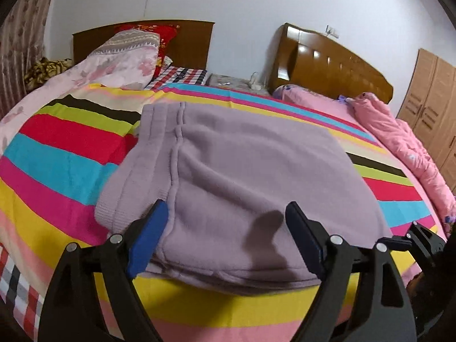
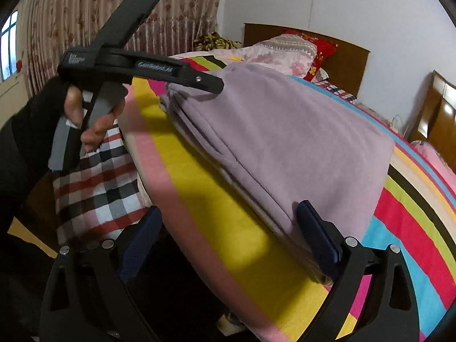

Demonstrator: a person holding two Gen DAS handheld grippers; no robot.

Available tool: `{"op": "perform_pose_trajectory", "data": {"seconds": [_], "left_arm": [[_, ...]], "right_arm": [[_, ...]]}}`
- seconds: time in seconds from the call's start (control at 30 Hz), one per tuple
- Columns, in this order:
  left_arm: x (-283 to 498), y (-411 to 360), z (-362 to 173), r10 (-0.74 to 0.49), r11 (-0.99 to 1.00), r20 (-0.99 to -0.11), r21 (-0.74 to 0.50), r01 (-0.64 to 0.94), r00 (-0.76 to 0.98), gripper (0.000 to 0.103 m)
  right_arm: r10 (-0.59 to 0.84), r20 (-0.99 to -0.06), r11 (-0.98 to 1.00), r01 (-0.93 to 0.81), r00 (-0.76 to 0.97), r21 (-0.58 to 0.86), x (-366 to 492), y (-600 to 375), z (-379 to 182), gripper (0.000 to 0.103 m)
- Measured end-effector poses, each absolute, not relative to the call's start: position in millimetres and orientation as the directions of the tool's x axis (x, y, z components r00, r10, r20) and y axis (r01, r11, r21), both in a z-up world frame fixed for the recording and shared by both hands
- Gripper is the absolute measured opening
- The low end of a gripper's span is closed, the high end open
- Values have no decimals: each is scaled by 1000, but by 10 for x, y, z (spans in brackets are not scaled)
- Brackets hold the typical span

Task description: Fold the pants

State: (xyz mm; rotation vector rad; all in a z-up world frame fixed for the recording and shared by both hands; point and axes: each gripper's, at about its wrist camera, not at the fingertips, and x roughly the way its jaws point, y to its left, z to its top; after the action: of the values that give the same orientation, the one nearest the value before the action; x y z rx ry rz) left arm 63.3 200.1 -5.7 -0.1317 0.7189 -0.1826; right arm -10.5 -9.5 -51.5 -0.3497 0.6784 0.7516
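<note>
The lilac fleece pants (image 1: 242,171) lie folded into a thick rectangle on the striped bedspread (image 1: 65,154), with the ribbed waistband at the left. My left gripper (image 1: 225,230) is open, its blue pads (image 1: 148,236) wide apart on either side of the pants' near edge and not pressing it. In the right wrist view the same pants (image 2: 285,131) run diagonally. My right gripper (image 2: 228,236) is open over the bed's near edge, with its right pad (image 2: 316,233) beside the pants' near corner. A hand (image 2: 94,125) holds the left tool at the upper left.
Pink quilts are heaped on the bed at the left (image 1: 94,68) and right (image 1: 399,142). Two wooden headboards (image 1: 327,59) stand against the wall, and a wardrobe (image 1: 433,99) is at the far right. A checked sheet (image 2: 97,182) hangs below the bed's edge. Curtains (image 2: 176,8) cover the window side.
</note>
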Motion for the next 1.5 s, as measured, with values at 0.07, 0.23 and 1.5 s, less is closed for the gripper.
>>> {"op": "perform_pose_trajectory", "data": {"seconds": [0.07,0.23,1.5], "left_arm": [[682,1993,-71,-214,974,-638,-193,115,739,84],[628,1898,-101,-179,983,-633,-144,113,753,84],[275,1548,136,61,998,-558,27,-55,828,101]], "right_arm": [[508,-678,694,-719,532,-45,-99,-90,-510,92],[503,-648,708,-702,572,-70,-152,-60,-347,92],[525,-585,780,-625,618,40,-205,-341,-180,96]]}}
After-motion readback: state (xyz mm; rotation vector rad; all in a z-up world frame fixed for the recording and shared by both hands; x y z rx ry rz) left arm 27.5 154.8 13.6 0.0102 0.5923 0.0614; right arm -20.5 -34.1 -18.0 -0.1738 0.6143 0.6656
